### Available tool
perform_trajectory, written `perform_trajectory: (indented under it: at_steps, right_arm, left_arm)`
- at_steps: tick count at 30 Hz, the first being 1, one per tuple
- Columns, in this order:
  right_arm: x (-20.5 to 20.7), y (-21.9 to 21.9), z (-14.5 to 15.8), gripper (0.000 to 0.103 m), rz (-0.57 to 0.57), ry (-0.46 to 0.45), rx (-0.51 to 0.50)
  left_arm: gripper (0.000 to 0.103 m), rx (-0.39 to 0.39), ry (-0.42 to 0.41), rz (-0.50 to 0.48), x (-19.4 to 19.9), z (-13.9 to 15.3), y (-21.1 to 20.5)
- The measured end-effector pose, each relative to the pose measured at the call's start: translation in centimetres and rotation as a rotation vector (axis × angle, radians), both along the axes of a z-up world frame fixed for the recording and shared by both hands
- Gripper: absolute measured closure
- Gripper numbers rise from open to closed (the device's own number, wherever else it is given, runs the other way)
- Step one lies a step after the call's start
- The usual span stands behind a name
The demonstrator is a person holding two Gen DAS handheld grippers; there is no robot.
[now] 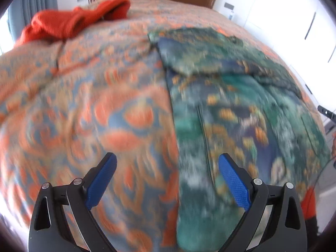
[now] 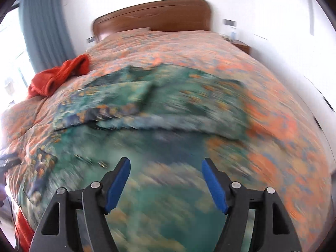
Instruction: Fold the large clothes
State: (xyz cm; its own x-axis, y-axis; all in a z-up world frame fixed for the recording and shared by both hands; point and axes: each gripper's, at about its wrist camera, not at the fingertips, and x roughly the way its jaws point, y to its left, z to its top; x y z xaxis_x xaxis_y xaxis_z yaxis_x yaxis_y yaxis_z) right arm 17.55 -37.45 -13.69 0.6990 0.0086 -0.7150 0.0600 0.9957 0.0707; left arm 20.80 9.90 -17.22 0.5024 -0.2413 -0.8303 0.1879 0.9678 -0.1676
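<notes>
A large green and blue patterned garment (image 1: 226,109) lies spread on the bed, partly folded over itself near its top; it also shows in the right wrist view (image 2: 147,109). My left gripper (image 1: 167,168) is open and empty, hovering above the garment's left edge where it meets the bedspread. My right gripper (image 2: 166,172) is open and empty, hovering over the near part of the garment. Both views are motion-blurred.
The bed carries an orange and blue patterned bedspread (image 1: 84,96), also seen in the right wrist view (image 2: 283,126). A red-orange garment (image 1: 69,21) lies crumpled at the bed's far left (image 2: 61,75). A wooden headboard (image 2: 155,14) stands behind. White wardrobes (image 1: 294,10) stand at right.
</notes>
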Motion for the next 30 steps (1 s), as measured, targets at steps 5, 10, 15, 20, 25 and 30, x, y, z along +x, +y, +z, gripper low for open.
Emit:
perform_trajectory:
  at_steps: [5, 10, 15, 20, 25, 30]
  right_arm:
    - [-4.5, -6.8, -1.6, 0.027, -0.108, 0.078, -0.001]
    - [-7.9, -9.9, -4.6, 0.027, -0.078, 0.194, 0.143]
    - [-9.3, -9.5, -6.3, 0.027, 0.006, 0.219, 0.218]
    - [-8.9, -8.4, -7.2, 0.062, 0.064, 0.27, 0.314]
    - [-8.7, -6.9, -5.8, 0.083, 0.1, 0.297, 0.295]
    - [-9.6, -5.9, -3.4, 0.085, 0.116, 0.291, 0.268]
  left_arm:
    - [0.005, -0.149, 0.112, -0.027, -1.4, -3.2, -1.2]
    - [0.005, -0.214, 0.156, -0.142, -2.3, -3.9, -3.7]
    - [0.016, -0.153, 0.181, -0.193, -2.5, -4.0, -5.7]
    - [0.055, -0.094, 0.188, -0.197, -3.0, -2.8, -6.2]
    - [0.083, -0.113, 0.188, -0.189, -3.5, -1.1, -5.8]
    - [0.085, -0.107, 0.175, -0.201, -5.1, 0.4, -5.5]
